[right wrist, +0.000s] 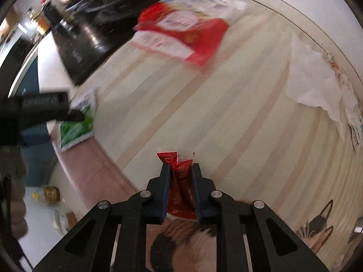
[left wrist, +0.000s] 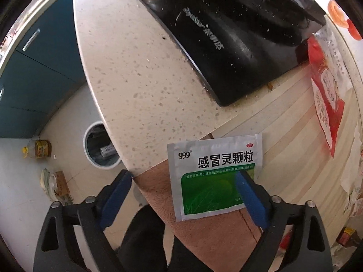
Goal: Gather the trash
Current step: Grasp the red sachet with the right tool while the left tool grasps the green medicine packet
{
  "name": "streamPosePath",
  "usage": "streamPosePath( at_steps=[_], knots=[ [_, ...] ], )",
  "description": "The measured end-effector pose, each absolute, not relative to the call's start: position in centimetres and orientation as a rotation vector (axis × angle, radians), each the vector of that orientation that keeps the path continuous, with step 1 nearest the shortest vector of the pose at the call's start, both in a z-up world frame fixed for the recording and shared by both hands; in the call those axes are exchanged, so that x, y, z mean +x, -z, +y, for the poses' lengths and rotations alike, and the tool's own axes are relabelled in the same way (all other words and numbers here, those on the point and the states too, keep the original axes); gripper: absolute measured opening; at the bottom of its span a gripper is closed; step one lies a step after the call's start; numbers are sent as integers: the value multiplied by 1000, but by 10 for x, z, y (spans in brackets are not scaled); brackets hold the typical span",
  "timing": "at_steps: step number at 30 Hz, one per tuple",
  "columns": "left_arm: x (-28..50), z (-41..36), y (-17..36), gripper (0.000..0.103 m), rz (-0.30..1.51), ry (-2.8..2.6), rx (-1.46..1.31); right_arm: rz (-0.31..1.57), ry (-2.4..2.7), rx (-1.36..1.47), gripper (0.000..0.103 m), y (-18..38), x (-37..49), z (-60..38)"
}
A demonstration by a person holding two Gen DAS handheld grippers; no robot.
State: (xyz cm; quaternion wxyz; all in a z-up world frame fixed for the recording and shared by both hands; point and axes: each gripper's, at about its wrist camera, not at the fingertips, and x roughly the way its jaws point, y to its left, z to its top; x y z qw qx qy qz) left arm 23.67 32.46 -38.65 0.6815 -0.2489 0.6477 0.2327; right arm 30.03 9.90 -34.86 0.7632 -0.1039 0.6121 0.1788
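Observation:
A silver and green 999 medicine sachet lies at the counter's edge on the striped mat. My left gripper is open, its right finger over the sachet, its left finger past the counter edge. In the right wrist view the sachet lies under the left gripper's black tip. My right gripper is shut on a small red packet above the mat. A red and white snack bag lies farther back; it also shows in the left wrist view.
A black cooktop sits behind the mat. A round white trash bin stands on the floor below the counter edge, beside an oil bottle. A crumpled white paper lies at the mat's right side.

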Motion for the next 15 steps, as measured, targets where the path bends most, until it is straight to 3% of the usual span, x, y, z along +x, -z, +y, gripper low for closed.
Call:
streamPosePath(
  at_steps=[2,3,4,15],
  knots=[
    [233,321,377,62,1425,-533,-505,1330,-378,-205,18,351,313,85],
    [234,317,371,17,1408,-522,-477,1326,-371,-198,18,351,318,82],
    [236,313,368,4,1425,-523,-436,1323,-366,-193,18,351,320,81],
    [217,320,325,0,1333,-470,-469,1284,-403,-138,17,330,350,79]
  ],
)
